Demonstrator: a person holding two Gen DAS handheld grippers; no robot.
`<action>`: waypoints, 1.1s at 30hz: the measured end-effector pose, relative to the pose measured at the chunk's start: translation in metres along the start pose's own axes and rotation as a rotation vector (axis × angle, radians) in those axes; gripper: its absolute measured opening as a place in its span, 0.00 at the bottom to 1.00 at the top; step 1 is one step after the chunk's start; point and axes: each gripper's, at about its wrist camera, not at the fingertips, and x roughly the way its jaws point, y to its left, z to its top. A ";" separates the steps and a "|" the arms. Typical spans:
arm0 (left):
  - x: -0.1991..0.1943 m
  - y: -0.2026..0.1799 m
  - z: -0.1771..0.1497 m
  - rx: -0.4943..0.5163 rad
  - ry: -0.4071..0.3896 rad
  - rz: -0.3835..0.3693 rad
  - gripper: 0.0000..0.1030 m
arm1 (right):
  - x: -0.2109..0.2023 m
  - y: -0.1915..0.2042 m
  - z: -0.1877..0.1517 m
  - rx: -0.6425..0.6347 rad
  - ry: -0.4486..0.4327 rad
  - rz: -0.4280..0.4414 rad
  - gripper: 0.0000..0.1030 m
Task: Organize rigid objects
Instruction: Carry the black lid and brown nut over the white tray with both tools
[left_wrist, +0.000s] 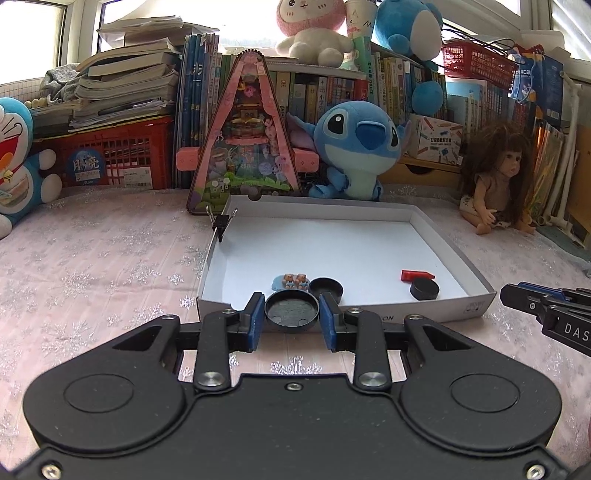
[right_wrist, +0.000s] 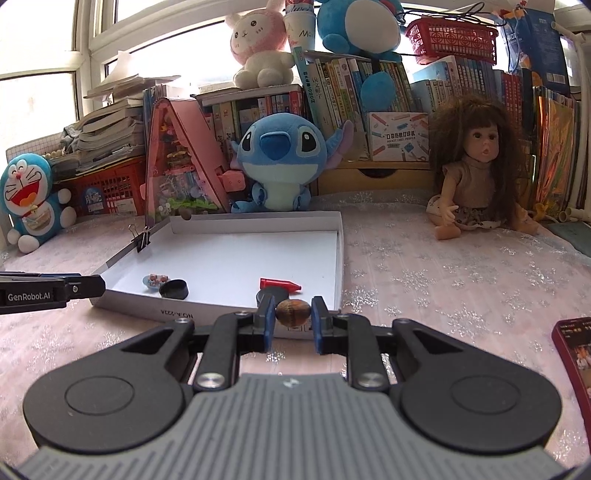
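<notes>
now | left gripper (left_wrist: 291, 314) jaws clamp black lid (left_wrist: 291, 309) at tray (left_wrist: 436, 310) front edge | right gripper (right_wrist: 293, 314) jaws clamp walnut (right_wrist: 293, 312)

Far beyond the claw, a blue Stitch plush (left_wrist: 356, 147) sits beside a pink triangular display case (left_wrist: 243, 136). A long-haired doll (right_wrist: 476, 173) sits off to its right, a Doraemon plush (right_wrist: 31, 197) far left, before shelved books (right_wrist: 354, 92).

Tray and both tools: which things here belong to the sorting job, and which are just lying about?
Job:
white tray
black lid in left tool
brown nut in right tool
red crayon

Lying about:
Stitch plush
doll
books
</notes>
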 end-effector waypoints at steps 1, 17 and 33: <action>0.002 0.000 0.002 -0.004 0.001 -0.003 0.29 | 0.002 0.000 0.001 0.002 0.002 -0.001 0.24; 0.038 0.002 0.018 -0.056 0.032 -0.020 0.29 | 0.023 -0.001 0.013 0.030 -0.009 0.007 0.24; 0.088 0.025 0.053 -0.075 0.063 -0.008 0.29 | 0.057 -0.010 0.035 0.035 0.027 0.014 0.24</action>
